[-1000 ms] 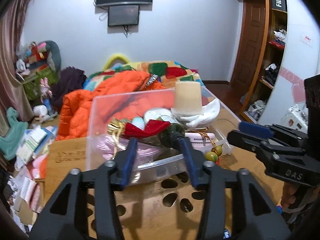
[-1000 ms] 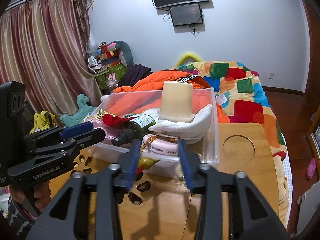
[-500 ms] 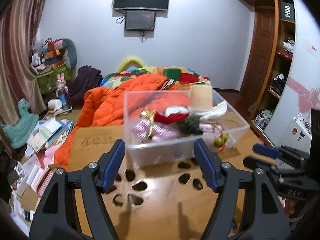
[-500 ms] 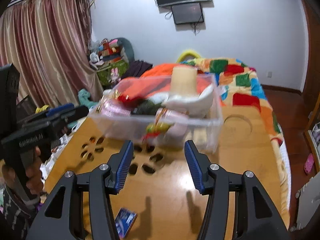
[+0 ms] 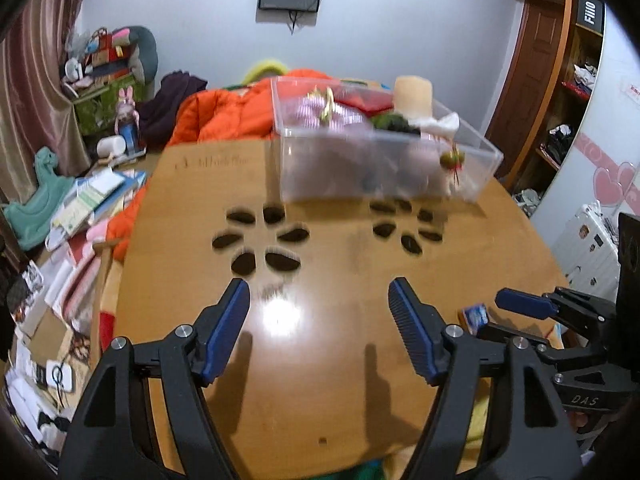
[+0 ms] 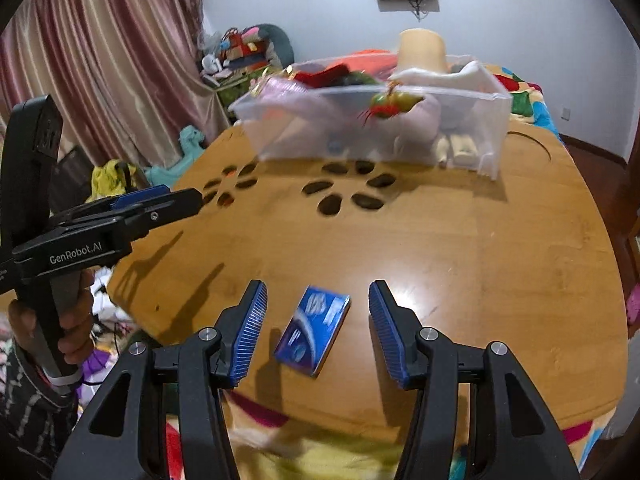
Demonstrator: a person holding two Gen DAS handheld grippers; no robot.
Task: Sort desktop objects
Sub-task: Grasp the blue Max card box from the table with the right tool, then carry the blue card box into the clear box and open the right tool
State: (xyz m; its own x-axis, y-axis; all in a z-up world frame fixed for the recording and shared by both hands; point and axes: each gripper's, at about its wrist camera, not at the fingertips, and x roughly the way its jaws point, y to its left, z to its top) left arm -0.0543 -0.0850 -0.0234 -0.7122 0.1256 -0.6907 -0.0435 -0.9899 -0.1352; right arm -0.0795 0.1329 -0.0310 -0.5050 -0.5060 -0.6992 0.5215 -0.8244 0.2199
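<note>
A small blue packet lies flat on the wooden table, between the fingers of my right gripper, which is open and hangs just above it without touching. In the left wrist view the packet shows beside the right gripper. My left gripper is open wide over bare table, holding nothing; it also shows in the right wrist view. A clear plastic box at the table's far side holds several items, among them a beige cylinder.
A green and red bead ornament hangs over the box's front wall. Flower-shaped cutouts pierce the tabletop. An orange quilt lies behind the table, and books and clutter cover the floor at left. A person's hand grips the left tool.
Both grippers have drawn back from the box and dropped toward the near table. The left jaws have spread wider. The blue packet has come into view between the right fingers.
</note>
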